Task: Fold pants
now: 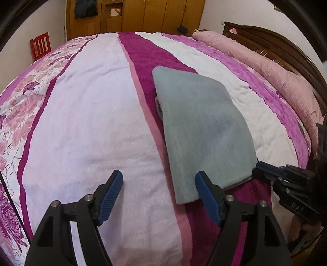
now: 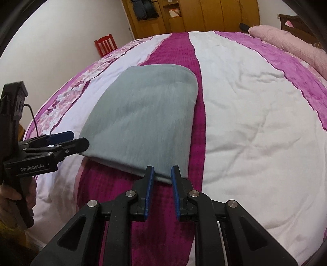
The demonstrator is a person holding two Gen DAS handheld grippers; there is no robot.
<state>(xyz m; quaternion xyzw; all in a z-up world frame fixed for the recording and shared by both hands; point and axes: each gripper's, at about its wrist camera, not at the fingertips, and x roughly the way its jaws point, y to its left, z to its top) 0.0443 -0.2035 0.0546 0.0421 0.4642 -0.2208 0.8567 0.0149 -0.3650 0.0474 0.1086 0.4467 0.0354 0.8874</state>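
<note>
The pants (image 2: 143, 114) are soft matt grey cloth, faintly fuzzy. The bedspread (image 2: 245, 122) is quilted, crinkled cloth. Both grippers (image 1: 159, 194) (image 2: 162, 178) are matt black plastic with ribbed blue pads (image 1: 111, 196) and shiny metal pins. The wardrobe (image 1: 155, 14) is smooth wood.

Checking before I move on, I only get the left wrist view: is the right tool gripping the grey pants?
Observer: No. Its own camera shows the right tool with a narrow gap between its pads. The near edge of the folded pants lies just past their tips, and nothing is pinched.
Operator: And how does my left tool look from that side?
Observer: The left tool is open. Its tips are at the other near corner of the pants, not clamping the fabric.
</note>
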